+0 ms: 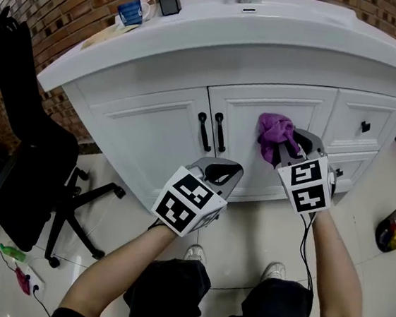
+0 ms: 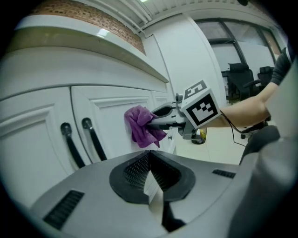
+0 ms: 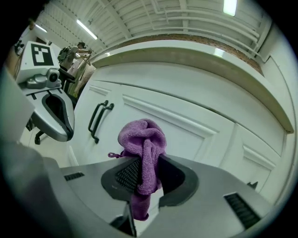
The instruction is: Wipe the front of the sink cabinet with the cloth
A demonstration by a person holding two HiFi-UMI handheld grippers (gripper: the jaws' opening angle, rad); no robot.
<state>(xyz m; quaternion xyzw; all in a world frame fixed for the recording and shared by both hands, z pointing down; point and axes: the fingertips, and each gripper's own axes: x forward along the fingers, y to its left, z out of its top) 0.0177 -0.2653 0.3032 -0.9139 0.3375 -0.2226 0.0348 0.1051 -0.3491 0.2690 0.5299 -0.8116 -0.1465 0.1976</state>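
Wipe the cabinet (image 1: 150, 138) front in broad, overlapping strokes, pressing the cloth (image 1: 275, 131) flat. It sits bunched at the right door, pinched tight in your right gripper (image 1: 290, 145). Your left gripper (image 1: 219, 171) hangs closed and empty nearby. The chair (image 1: 34, 164) crowds the left end; the right looks freer. Skirt the 2 handles (image 1: 212, 132) and the knob (image 1: 365, 126).
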